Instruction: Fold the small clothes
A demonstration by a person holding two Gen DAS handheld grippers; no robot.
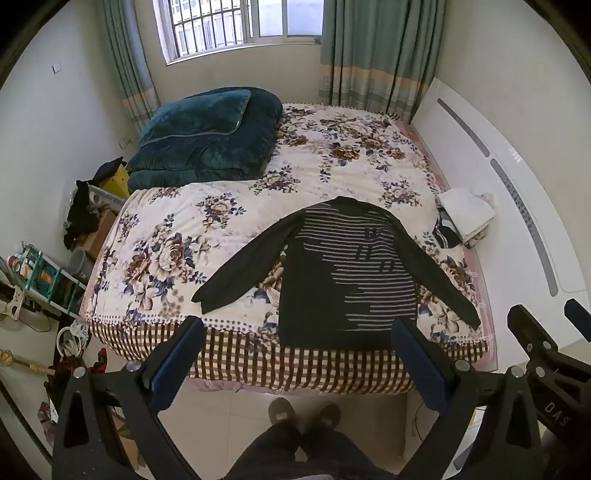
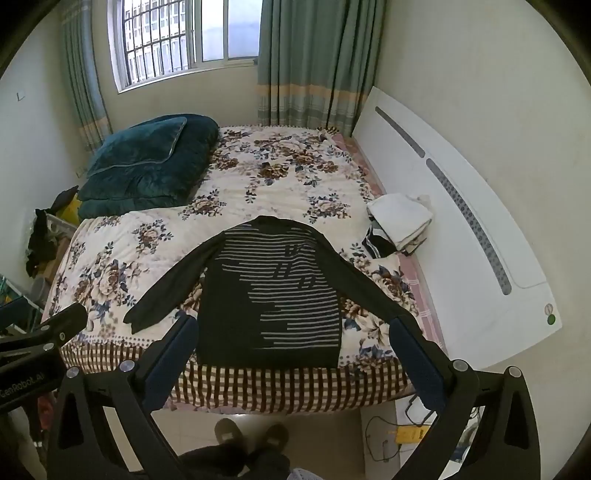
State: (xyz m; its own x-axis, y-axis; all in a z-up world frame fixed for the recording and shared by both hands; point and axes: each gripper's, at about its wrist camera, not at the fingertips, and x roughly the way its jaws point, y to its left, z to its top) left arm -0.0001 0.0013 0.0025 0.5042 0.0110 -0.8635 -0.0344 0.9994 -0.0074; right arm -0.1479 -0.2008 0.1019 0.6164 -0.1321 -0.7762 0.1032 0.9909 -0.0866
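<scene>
Left gripper & right gripper both spread wide, grasping nothing, at frame bottom above the bed edge. Dark striped sweater lies flat at frame centre on floral bedspread, sleeves spread; folded clothes pile centre-right by the headboard

Bedroom, daylight through a barred window at top of frame, green curtains on both sides. Floral-covered bed centre; white headboard right. Pale tiled floor below; cluttered shelf left.
</scene>
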